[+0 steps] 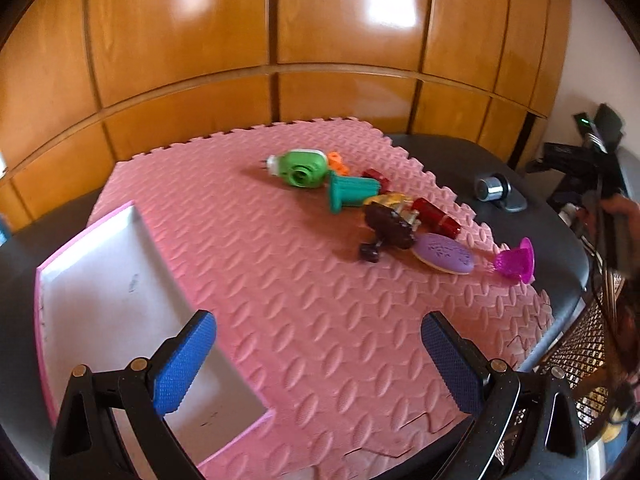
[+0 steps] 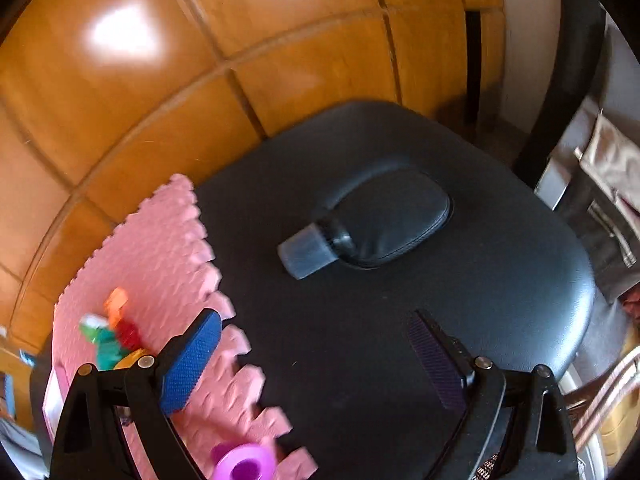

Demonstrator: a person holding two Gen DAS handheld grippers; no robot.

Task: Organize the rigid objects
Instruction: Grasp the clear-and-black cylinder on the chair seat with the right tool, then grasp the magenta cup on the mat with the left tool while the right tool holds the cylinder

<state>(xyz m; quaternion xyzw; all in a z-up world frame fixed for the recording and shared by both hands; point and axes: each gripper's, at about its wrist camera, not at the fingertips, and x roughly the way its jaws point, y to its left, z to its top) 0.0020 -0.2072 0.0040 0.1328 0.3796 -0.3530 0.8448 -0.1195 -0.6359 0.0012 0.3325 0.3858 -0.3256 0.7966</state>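
Several small toys lie in a pile on the pink foam mat: a green toy camera, a teal piece, a dark brown toy, a red block, a purple oval and a magenta cup. A pink-rimmed white tray lies at the mat's left. My left gripper is open and empty above the mat's near part. My right gripper is open and empty over the black table, with the magenta cup below it.
A black pouch with a grey cylinder lies on the table to the right of the mat; it also shows in the left wrist view. Wooden panels stand behind. Black camera gear stands at the far right.
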